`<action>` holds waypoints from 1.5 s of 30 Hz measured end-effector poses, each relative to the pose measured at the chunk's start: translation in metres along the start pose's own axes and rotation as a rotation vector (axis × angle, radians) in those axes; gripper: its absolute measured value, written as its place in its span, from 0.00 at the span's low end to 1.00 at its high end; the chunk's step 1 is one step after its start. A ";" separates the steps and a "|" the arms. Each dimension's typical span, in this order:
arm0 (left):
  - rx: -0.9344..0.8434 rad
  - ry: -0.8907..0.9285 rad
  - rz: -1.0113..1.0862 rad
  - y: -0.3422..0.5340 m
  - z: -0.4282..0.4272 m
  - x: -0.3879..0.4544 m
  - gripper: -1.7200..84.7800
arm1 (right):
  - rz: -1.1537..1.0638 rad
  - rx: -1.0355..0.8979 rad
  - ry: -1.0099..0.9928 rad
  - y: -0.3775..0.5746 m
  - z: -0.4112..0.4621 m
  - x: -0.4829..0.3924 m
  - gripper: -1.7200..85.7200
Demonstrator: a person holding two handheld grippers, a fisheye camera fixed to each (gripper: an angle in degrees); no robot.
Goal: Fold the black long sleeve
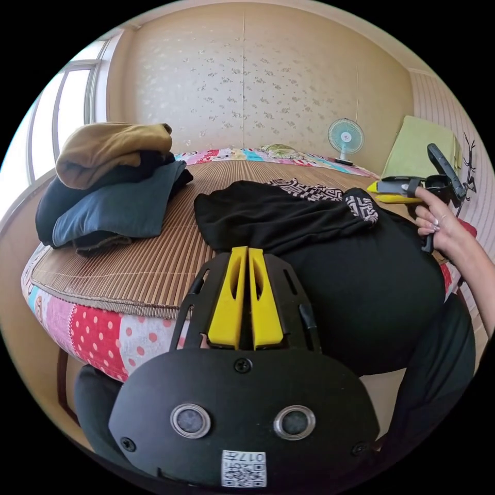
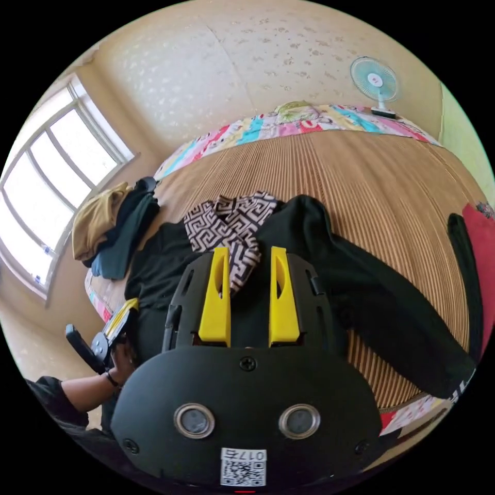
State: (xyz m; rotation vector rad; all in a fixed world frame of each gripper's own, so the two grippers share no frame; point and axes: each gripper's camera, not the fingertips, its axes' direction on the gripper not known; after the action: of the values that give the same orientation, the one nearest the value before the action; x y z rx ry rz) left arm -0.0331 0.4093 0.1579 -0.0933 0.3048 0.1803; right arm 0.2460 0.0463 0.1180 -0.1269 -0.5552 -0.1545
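The black long sleeve [image 1: 361, 278] lies spread on the bed, its lower part hanging over the near edge. A black-and-white patterned piece [image 1: 314, 193] lies at its neck. My left gripper [image 1: 247, 251] is shut, its yellow tips meeting the garment's near left edge; I cannot tell if cloth is pinched. In the right gripper view, my right gripper [image 2: 250, 252] stands open just above the patterned piece [image 2: 227, 227] and the black long sleeve [image 2: 319, 268], whose one sleeve runs out to the right. A hand holds the right gripper [image 1: 384, 188] at the garment's far right side. Another hand holds the left gripper [image 2: 118, 317] at the bed's edge.
A pile of folded clothes [image 1: 113, 180] [image 2: 113, 232], mustard on top, sits on the bamboo mat [image 1: 129, 263] [image 2: 361, 170] by the window. A small fan [image 1: 345, 136] [image 2: 375, 80] stands at the far side. A red item [image 2: 482, 247] lies at the mat's right edge.
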 end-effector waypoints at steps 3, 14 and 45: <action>0.001 0.017 -0.007 0.001 -0.001 -0.003 0.01 | -0.059 -0.080 -0.134 -0.001 0.008 -0.005 0.06; 0.014 0.042 -0.036 0.000 -0.004 -0.010 0.02 | -0.136 0.303 -0.371 -0.030 -0.103 0.010 0.04; 0.096 0.192 -0.063 -0.081 -0.013 0.001 0.16 | 0.222 0.117 -0.015 0.034 -0.071 0.076 0.05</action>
State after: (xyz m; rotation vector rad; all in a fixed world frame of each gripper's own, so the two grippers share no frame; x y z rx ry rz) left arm -0.0202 0.3283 0.1502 -0.0249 0.5009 0.0938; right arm 0.3519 0.0599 0.0960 -0.0747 -0.5602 0.0947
